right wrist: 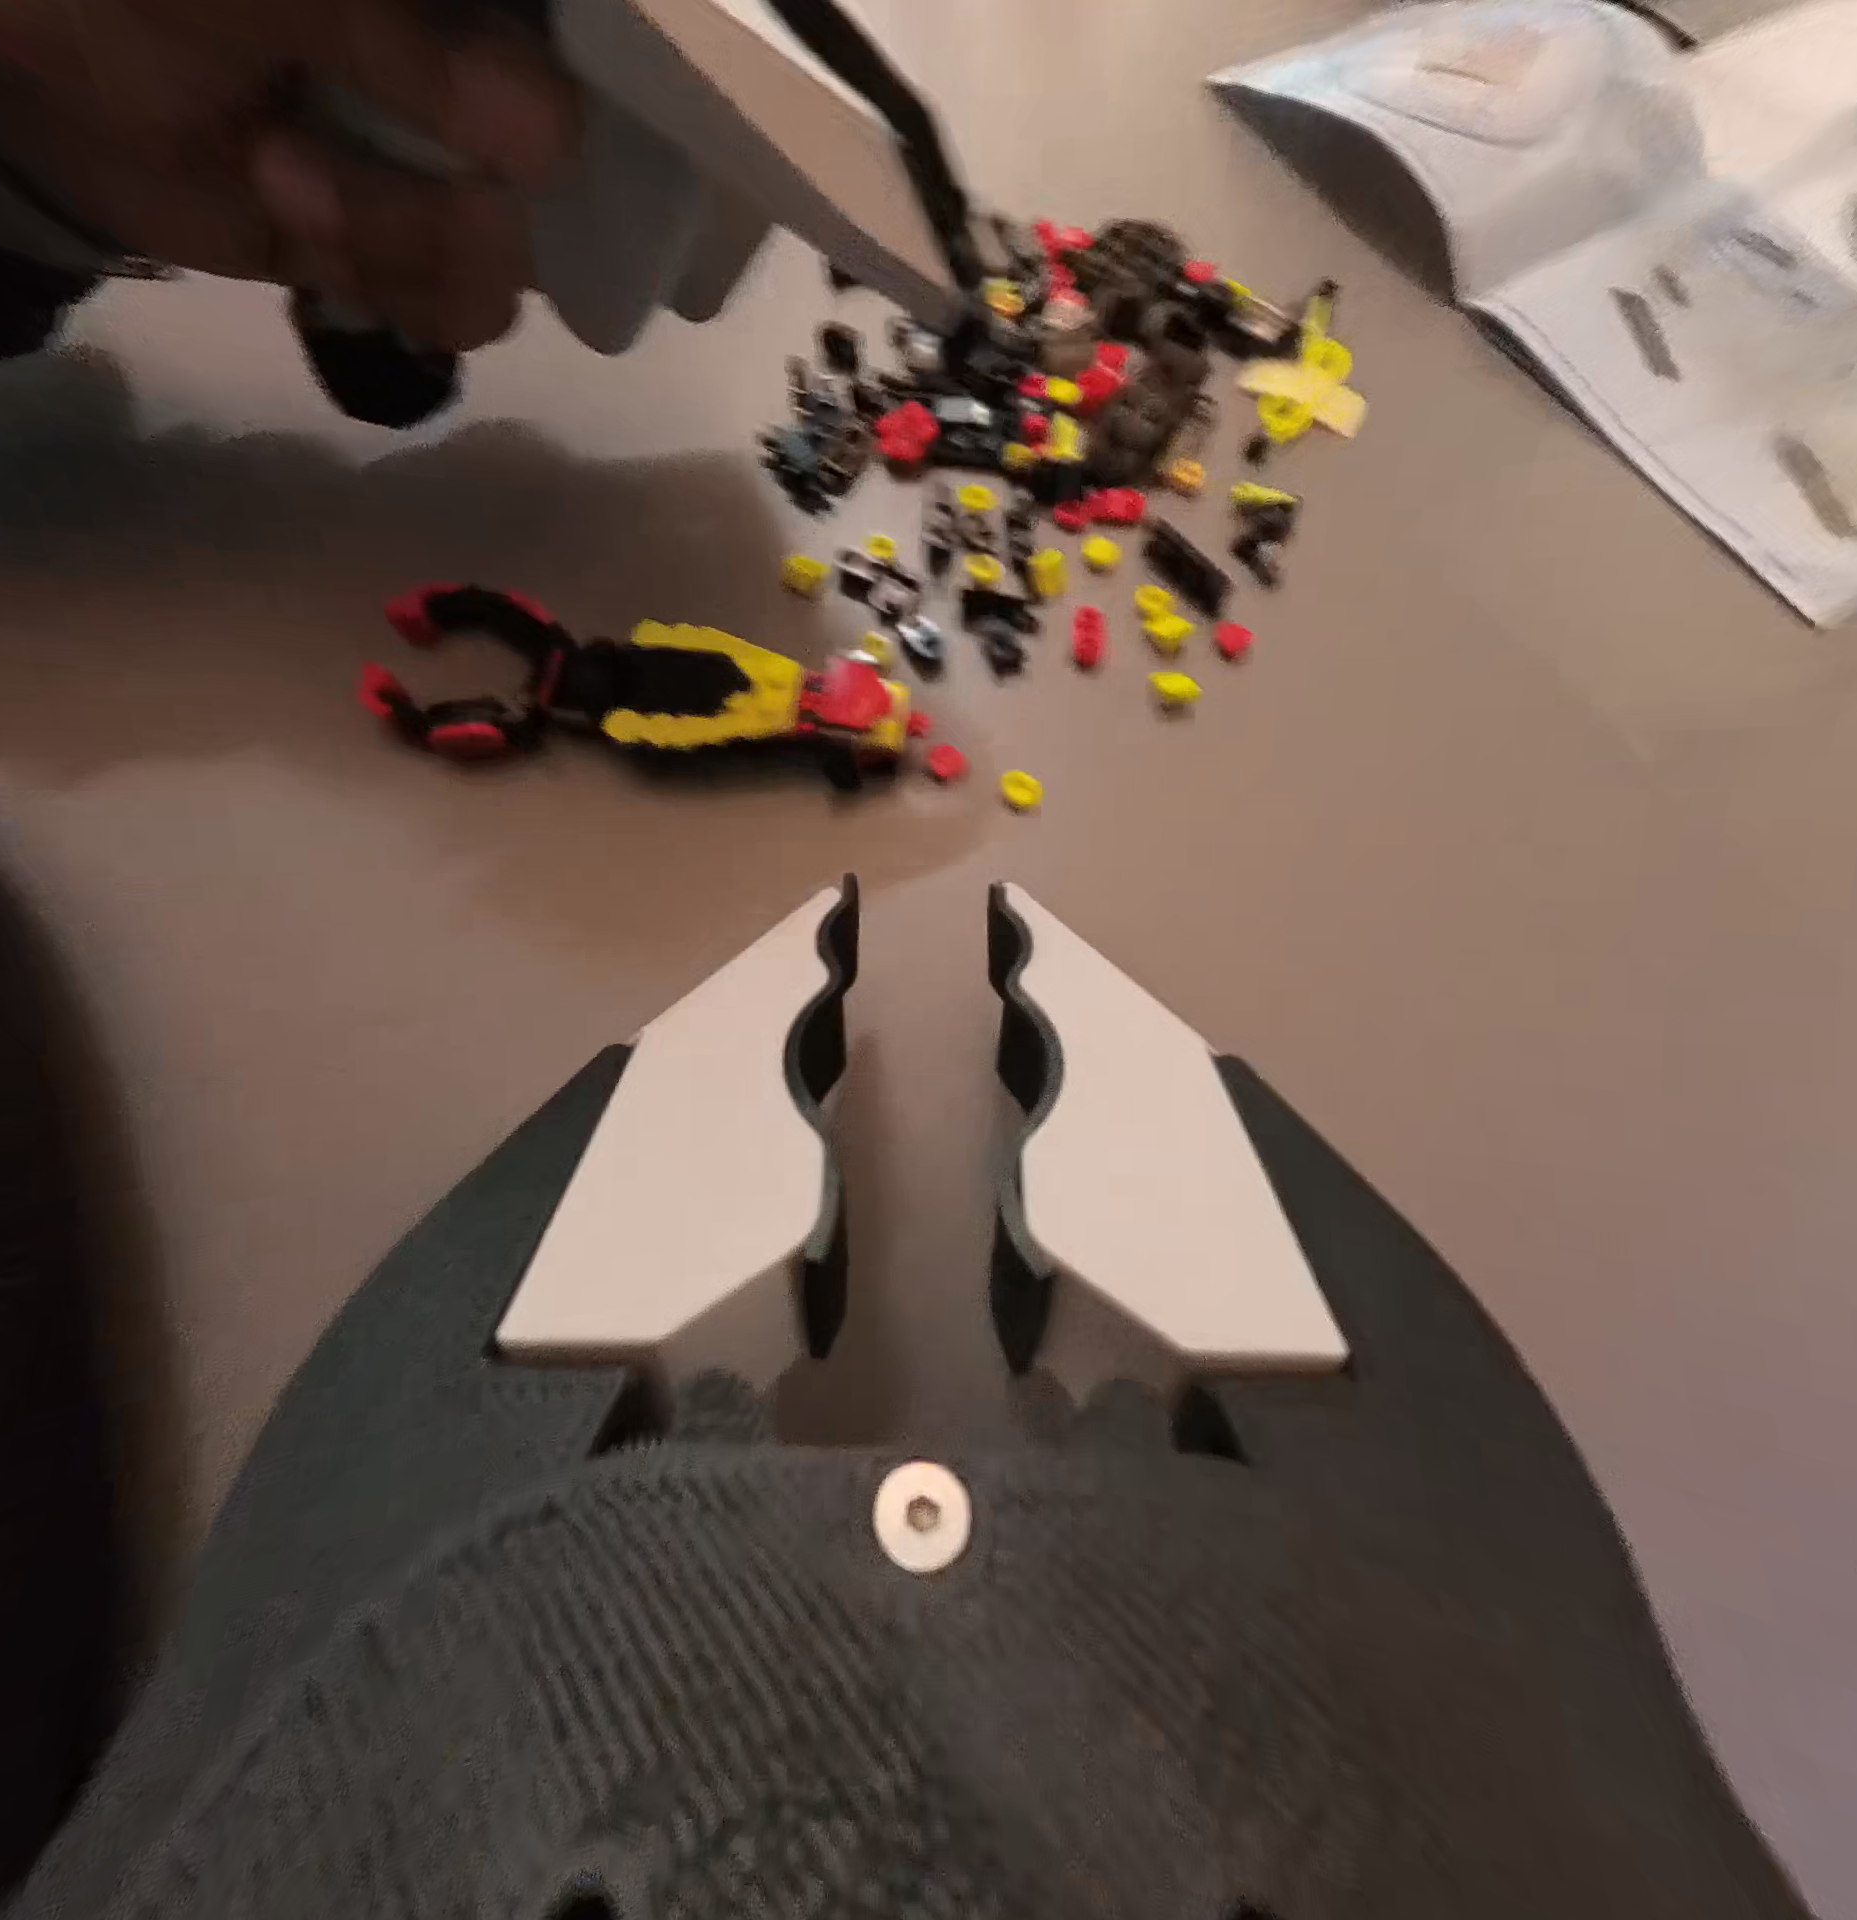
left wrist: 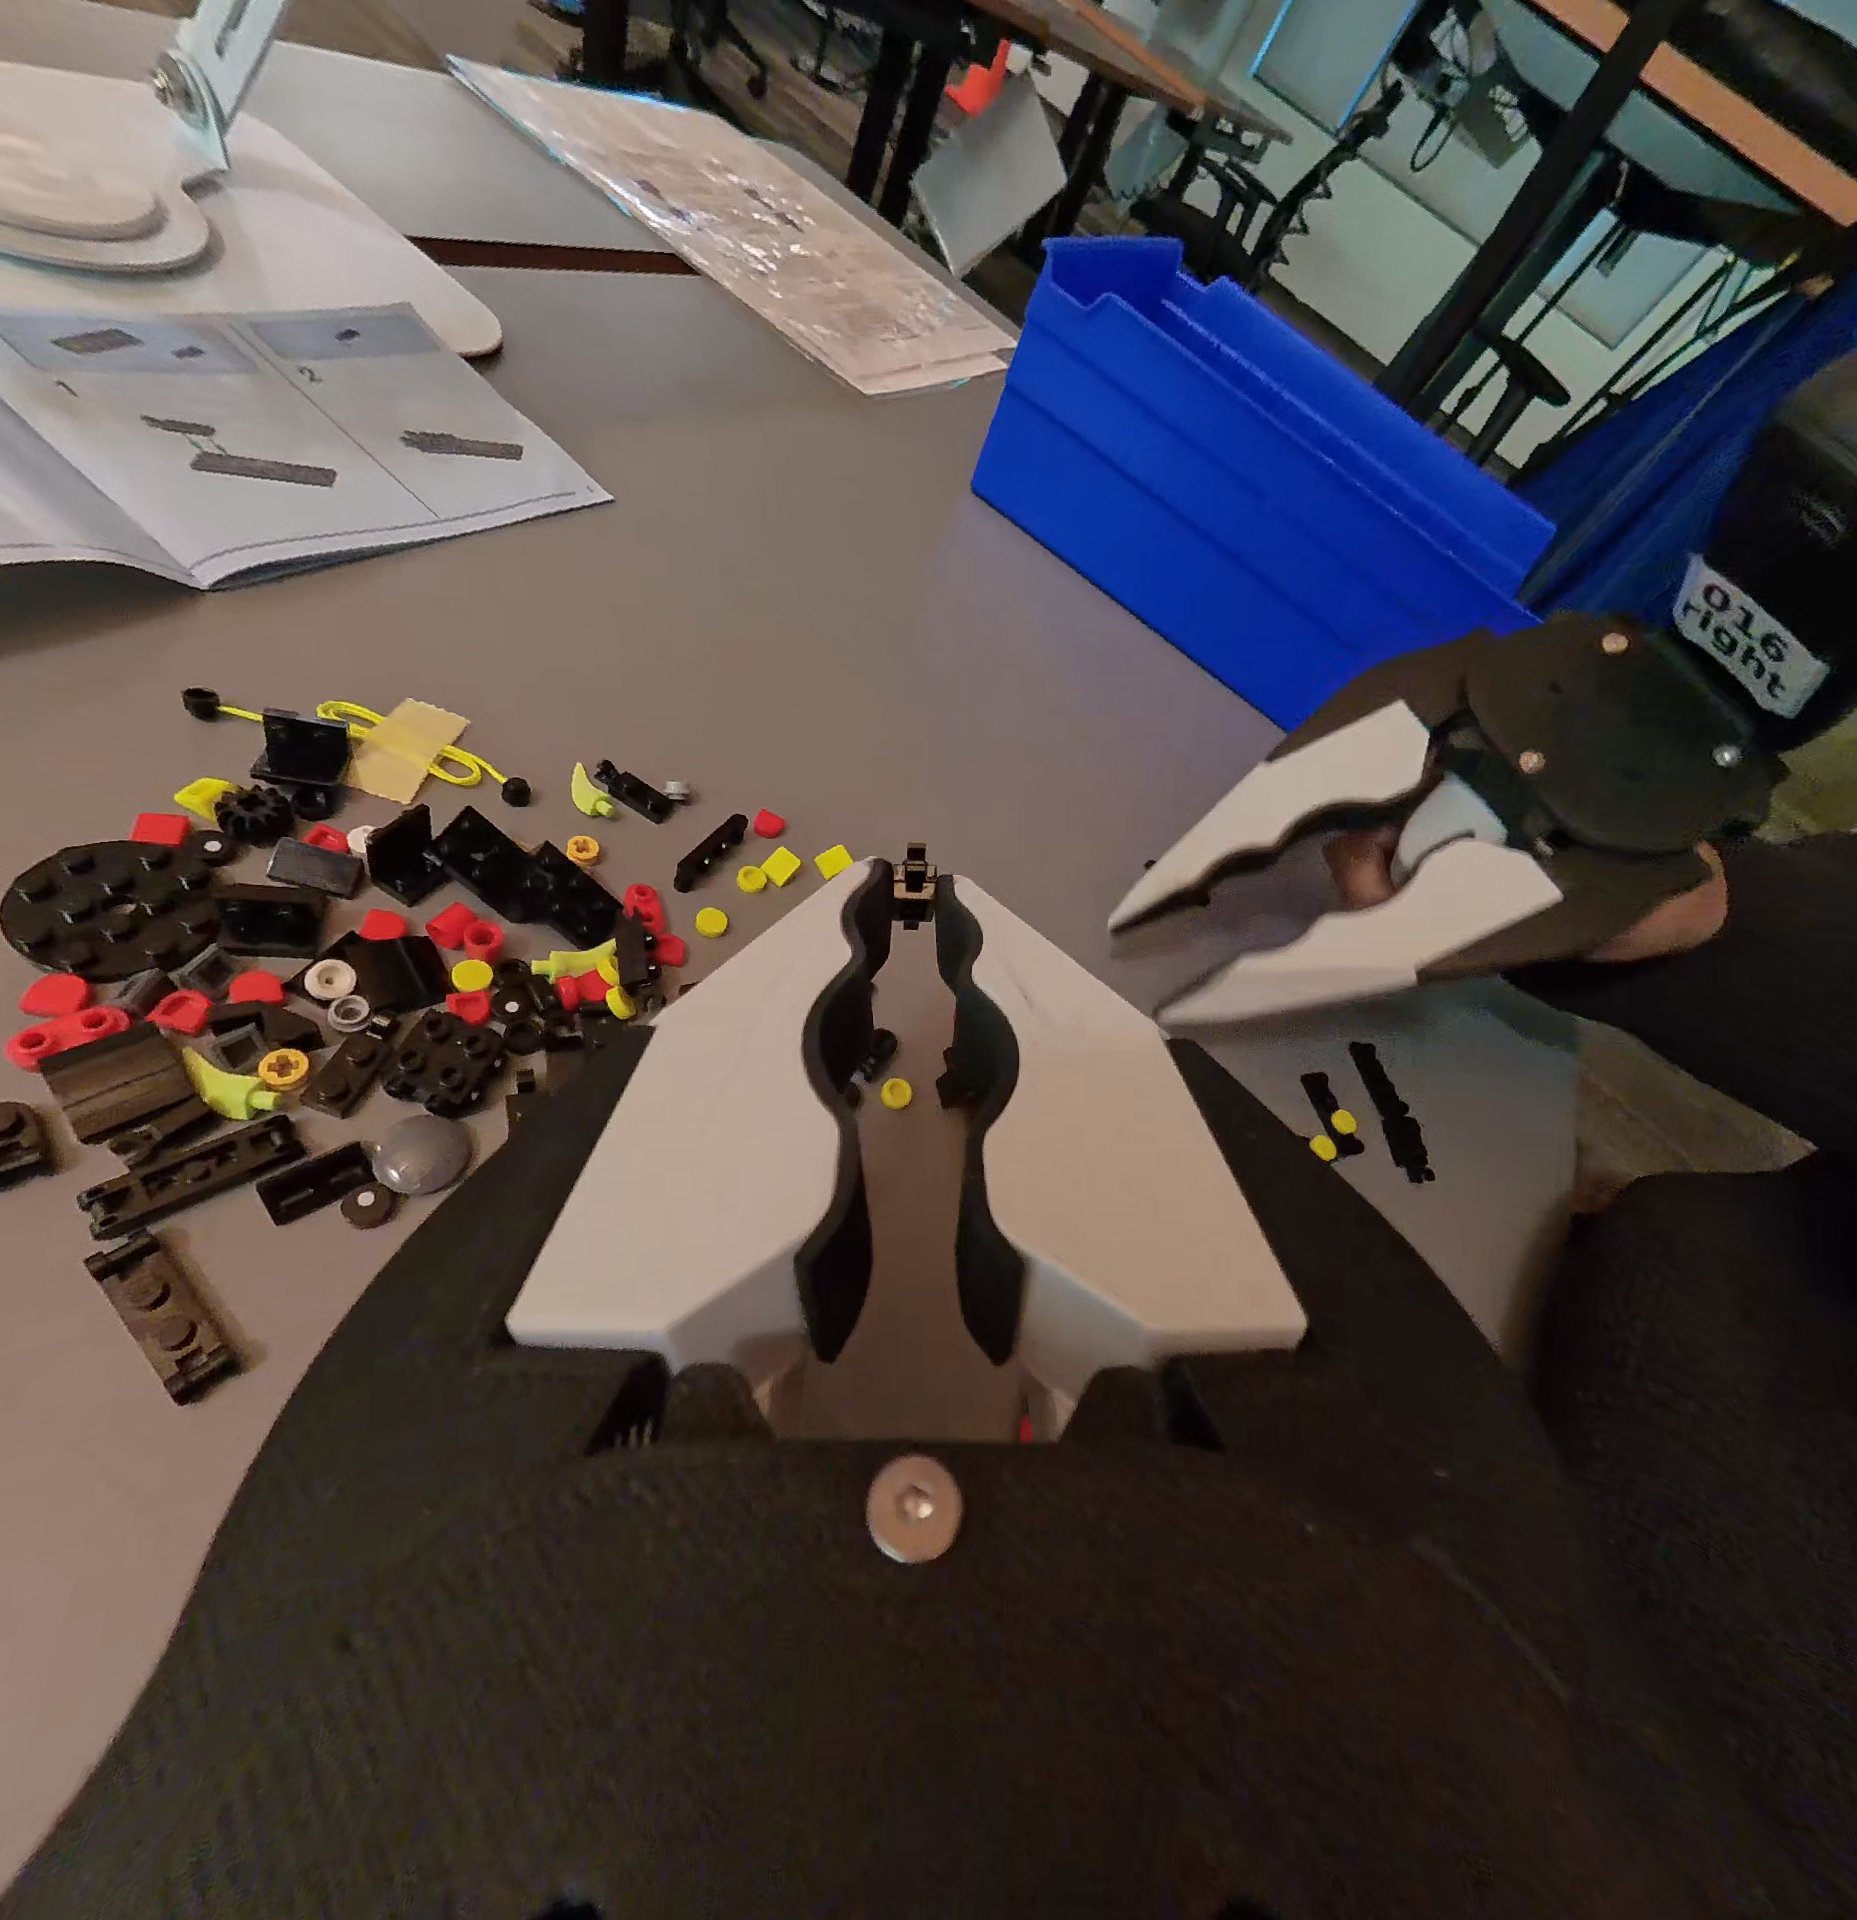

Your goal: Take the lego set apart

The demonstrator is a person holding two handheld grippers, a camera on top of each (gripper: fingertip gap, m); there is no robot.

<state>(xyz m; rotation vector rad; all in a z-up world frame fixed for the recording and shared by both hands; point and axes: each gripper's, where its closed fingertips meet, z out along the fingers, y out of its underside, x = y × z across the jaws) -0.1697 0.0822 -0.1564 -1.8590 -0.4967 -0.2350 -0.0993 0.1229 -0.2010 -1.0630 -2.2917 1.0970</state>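
Observation:
My left gripper (left wrist: pixel 913 883) is shut on a small black lego piece (left wrist: pixel 913 891) pinched at its fingertips, just right of a pile of loose black, red and yellow lego pieces (left wrist: pixel 311 966). My right gripper (right wrist: pixel 924 899) is open and empty above bare table. It also shows in the left wrist view (left wrist: pixel 1137 966), off to the right. A partly built lego piece with a black and red claw and a yellow body (right wrist: pixel 643 691) lies ahead of it. The blurred right wrist view shows the pile (right wrist: pixel 1059 416) with the left gripper (right wrist: pixel 950 281) over it.
A blue plastic bin (left wrist: pixel 1246 488) stands at the back right of the grey table (left wrist: pixel 758 582). An open instruction booklet (left wrist: pixel 228 447) lies at the back left, and it also shows in the right wrist view (right wrist: pixel 1651 291). A few black strips with yellow studs (left wrist: pixel 1360 1122) lie below the right gripper.

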